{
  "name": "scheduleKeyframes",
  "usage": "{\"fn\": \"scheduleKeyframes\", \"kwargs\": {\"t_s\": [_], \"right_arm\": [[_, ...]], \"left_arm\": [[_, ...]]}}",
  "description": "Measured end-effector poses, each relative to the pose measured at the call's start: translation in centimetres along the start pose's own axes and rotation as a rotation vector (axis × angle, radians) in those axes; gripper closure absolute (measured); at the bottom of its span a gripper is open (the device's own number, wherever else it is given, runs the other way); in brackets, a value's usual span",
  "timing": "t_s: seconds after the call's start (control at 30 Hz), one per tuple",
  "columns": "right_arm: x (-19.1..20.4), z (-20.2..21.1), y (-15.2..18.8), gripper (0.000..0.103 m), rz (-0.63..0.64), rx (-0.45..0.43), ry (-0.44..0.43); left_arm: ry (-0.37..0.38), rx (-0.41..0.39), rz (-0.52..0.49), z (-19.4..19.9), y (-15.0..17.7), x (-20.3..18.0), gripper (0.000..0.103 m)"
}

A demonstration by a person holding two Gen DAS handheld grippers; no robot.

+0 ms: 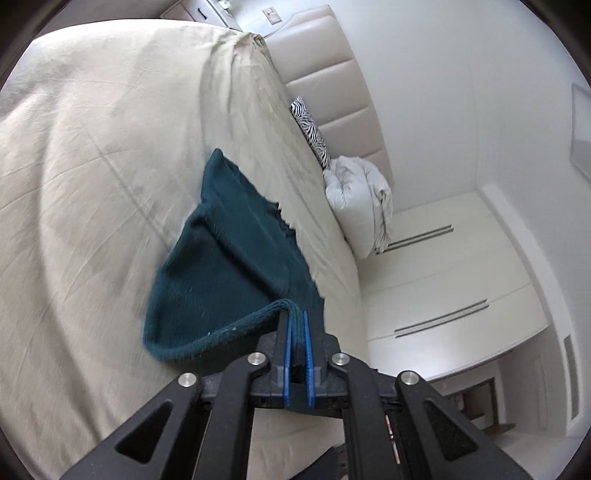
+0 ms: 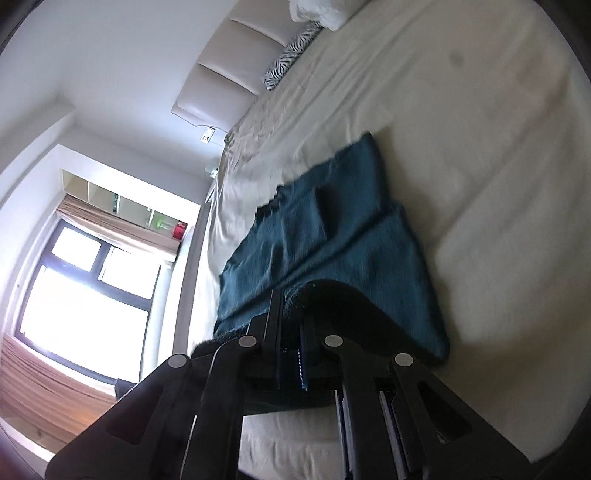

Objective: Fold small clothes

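In the right wrist view the right gripper (image 2: 291, 314) hides the near hem of the blurred teal knit garment (image 2: 332, 236), while the white duvet (image 2: 317, 11) is cut off by the top edge.

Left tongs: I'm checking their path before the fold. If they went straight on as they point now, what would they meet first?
Probably the teal garment itself: the left tongs are shut on its hem and it stretches ahead of them. Beyond it lies the beige bed sheet. Depth is unclear.

A home bedroom: sheeted bed (image 1: 92, 147), padded headboard (image 1: 332, 92), wardrobe (image 1: 443, 277), curtained window (image 2: 85, 280).
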State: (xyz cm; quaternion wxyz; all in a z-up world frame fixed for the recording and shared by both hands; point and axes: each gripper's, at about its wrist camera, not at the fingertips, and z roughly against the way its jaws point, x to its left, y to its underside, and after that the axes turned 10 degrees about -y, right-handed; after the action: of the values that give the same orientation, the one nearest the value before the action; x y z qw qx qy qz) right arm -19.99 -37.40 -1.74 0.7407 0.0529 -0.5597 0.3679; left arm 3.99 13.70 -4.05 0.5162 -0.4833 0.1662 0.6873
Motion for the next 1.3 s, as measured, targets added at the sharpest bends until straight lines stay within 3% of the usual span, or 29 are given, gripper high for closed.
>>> {"fn": "scheduleKeyframes", "kwargs": {"t_s": [0.57,0.87,1.3], "right_arm": [[-1.4,-8.1,-9.1,0.097,0.043,-0.066,0.104],[-3.6,-13.7,-12.7,0.097,0.015,-0.060,0.145],[-6.7,-18.5,-16.7,0.097,-0.022,-0.057,0.219]], "left_arm": [[0.007,-0.044,0.082,-6.9,-7.9,0.0,0.096],[-0.064,-0.053,0.115,-11.6,-11.9,1.6,0.096],[-0.146,-0.046,0.098,-16.5,-16.0,2.1,0.096]]}}
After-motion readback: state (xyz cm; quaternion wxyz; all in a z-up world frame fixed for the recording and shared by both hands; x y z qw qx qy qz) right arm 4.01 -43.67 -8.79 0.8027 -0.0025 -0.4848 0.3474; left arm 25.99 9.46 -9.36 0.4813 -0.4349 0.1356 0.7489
